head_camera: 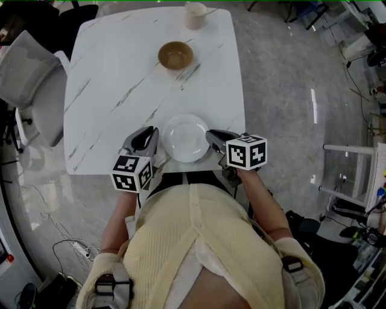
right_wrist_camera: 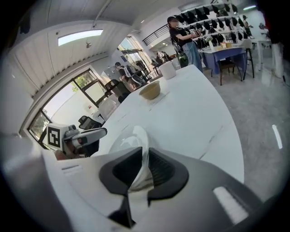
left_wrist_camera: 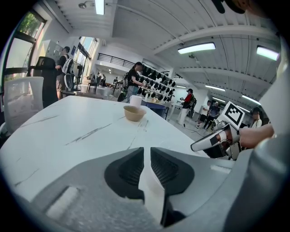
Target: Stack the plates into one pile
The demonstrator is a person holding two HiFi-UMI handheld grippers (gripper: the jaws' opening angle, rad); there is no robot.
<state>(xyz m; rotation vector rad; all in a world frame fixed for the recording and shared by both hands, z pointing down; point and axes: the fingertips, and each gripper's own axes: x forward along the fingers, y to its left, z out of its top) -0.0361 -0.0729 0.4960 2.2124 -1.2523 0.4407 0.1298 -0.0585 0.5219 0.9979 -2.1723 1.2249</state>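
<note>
A white counter point(head_camera: 108, 121) veined in grey fills the head view, standing on a polished grey floor point(head_camera: 289, 84); a person in a pale yellow ribbed top point(head_camera: 193, 241) stands against the counter's near edge, one forearm reaching forward on each side; a grey chair point(head_camera: 33, 84) is drawn up at the counter's left side, towards its far corner.

The left gripper point(left_wrist_camera: 147, 154) works at the counter's near edge, left of centre, its tongs clamped on the left rim of a white plate point(head_camera: 186, 137); in the left gripper view the thin white rim fills the narrow gap between the two dark ribbed pads point(left_wrist_camera: 129, 170); the right gripper point(right_wrist_camera: 144, 154) comes in at the same edge, right of centre, and the plate's opposite rim stands between its tongs, which are a little apart about it; each gripper's black-and-white marker cube sits at the counter's near edge, the left cube point(head_camera: 131, 172) and the right cube point(head_camera: 246, 151) either side of the person's chest.

The plate sits on the counter just inside its near edge, about midway along it, between the two grippers; whether it is one plate or several nested together cannot be made out; a brown bowl point(head_camera: 175, 55) stands upright and empty past the counter's middle, towards its far edge; a pale cup point(head_camera: 195, 15) stands at the counter's far edge.
</note>
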